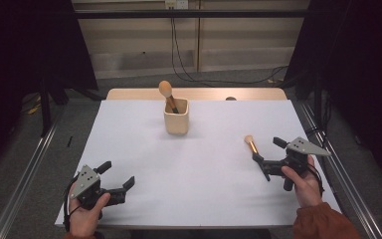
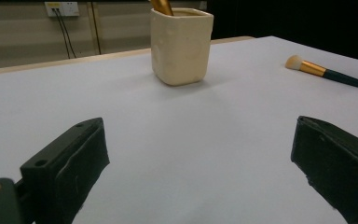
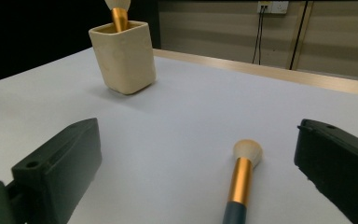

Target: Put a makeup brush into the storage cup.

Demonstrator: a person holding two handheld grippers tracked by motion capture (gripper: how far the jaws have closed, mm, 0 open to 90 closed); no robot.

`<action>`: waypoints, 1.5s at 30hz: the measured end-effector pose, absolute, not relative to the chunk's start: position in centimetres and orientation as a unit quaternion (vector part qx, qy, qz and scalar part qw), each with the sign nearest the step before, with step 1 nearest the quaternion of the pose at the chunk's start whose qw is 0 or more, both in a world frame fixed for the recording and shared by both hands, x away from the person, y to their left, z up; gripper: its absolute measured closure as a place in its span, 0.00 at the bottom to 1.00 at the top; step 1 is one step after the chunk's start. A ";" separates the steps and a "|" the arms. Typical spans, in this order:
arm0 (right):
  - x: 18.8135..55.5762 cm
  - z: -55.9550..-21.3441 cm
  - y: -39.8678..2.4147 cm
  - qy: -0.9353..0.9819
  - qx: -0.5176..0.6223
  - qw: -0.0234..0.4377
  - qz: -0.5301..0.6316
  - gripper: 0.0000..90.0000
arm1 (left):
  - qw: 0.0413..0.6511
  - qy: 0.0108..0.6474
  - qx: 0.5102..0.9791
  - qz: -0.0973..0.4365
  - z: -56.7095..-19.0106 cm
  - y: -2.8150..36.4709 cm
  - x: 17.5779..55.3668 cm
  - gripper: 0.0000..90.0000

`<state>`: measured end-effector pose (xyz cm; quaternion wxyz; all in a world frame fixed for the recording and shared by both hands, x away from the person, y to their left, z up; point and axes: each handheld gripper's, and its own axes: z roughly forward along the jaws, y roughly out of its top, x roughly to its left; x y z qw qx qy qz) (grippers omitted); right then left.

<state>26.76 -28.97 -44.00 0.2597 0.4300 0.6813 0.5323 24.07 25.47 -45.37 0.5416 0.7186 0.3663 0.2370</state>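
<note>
- left gripper [image 1: 117, 175]: jaws spread wide, nothing between them, nothing touching. sits at the near left corner of the white table [image 1: 129, 144], held in the left hand [image 1: 87, 211].
- left gripper view: both black pads open over bare tabletop, aimed at the cup [image 2: 182, 45], which stands well ahead.
- cup is cream, square-sided, upright, at the centre far side of the table. one makeup brush [image 1: 168, 95] stands in it, bristle head up, leaning toward the far left.
- right gripper [image 1: 267, 155]: jaws also wide open, holding nothing. held in the right hand [image 1: 303, 181] at the right side of the table.
- loose brush [image 1: 251, 144] lies flat on the table, bristle end pointing away from the person, handle running back between the open right jaws. can't tell whether either pad touches it.
- right gripper view shows that brush's [image 3: 242, 182] cream head, gold ferrule and dark handle between the pads; left gripper view has it off to the far right, well apart from the cup.
- high view shows the orange sleeve [image 1: 323, 224] on the right arm.
</note>
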 end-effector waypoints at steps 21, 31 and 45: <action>31.2 -42.8 -28.3 0.725 0.440 0.219 0.482 0.01 | 0.538 0.357 0.727 0.235 -45.3 25.6 24.3 0.04; 32.7 -42.3 -28.0 0.758 0.442 0.192 0.440 0.02 | 0.539 0.360 0.723 0.238 -45.3 25.6 24.2 0.04; 34.7 -42.7 -28.0 0.802 0.466 0.151 0.341 0.05 | 0.535 0.364 0.722 0.245 -45.3 25.8 24.3 0.04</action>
